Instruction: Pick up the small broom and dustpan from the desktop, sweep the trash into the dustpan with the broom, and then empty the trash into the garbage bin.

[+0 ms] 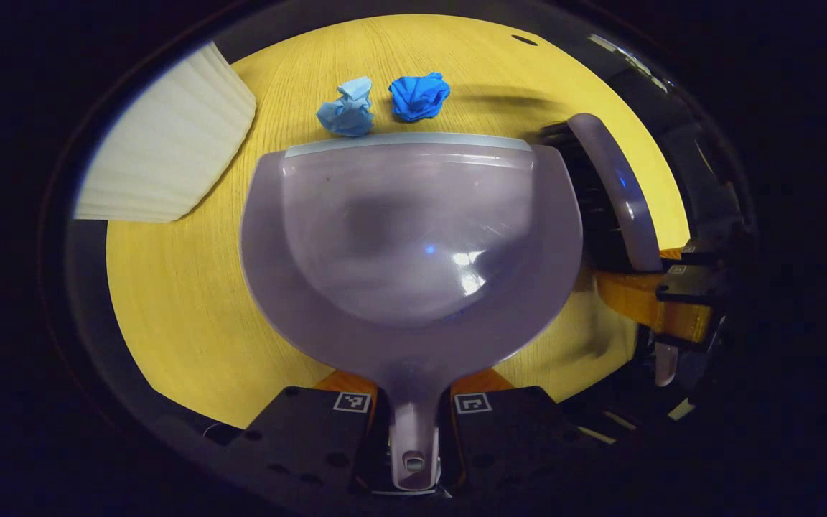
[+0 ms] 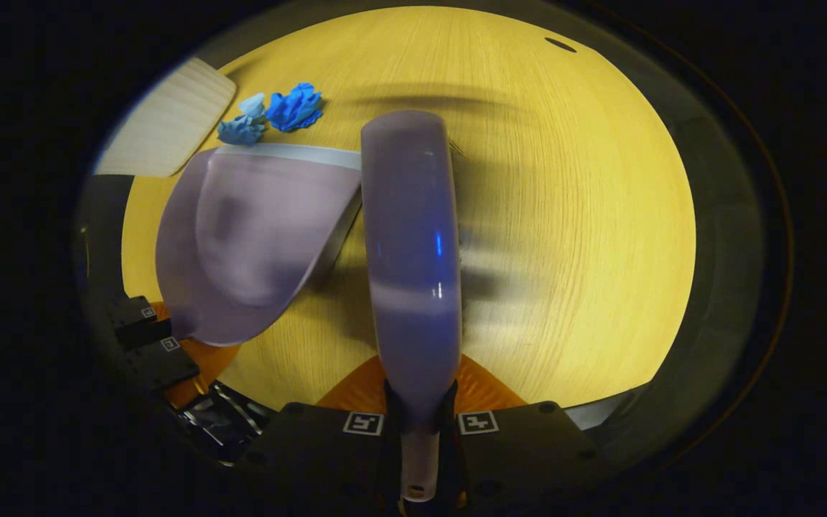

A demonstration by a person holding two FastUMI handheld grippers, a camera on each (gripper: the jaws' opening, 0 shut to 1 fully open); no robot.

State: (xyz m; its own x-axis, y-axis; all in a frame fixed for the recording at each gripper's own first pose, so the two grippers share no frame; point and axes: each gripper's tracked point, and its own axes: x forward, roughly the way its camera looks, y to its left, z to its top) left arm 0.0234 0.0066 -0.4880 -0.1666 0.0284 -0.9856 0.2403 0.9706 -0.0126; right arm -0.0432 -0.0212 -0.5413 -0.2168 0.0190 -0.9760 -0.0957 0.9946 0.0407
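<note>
My left gripper (image 1: 413, 413) is shut on the handle of a pale lilac dustpan (image 1: 413, 237), whose front lip lies toward two crumpled paper balls. The light blue ball (image 1: 347, 109) and the dark blue ball (image 1: 419, 95) sit on the yellow wooden desktop (image 1: 169, 287) just beyond that lip. My right gripper (image 2: 419, 424) is shut on the handle of the small lilac broom (image 2: 410, 237), held beside the dustpan (image 2: 248, 237) on its right. In the left gripper view the broom (image 1: 618, 194) shows its black bristles at the right, with the right gripper (image 1: 679, 301) behind it. Both balls (image 2: 270, 115) lie past the pan's far-left corner.
A cream ribbed object (image 1: 169, 143) rests at the desktop's far left, close to the paper balls, and shows again in the right gripper view (image 2: 169, 122). A small dark hole (image 2: 561, 44) marks the far edge of the desk. Bare desktop (image 2: 586, 215) stretches to the broom's right.
</note>
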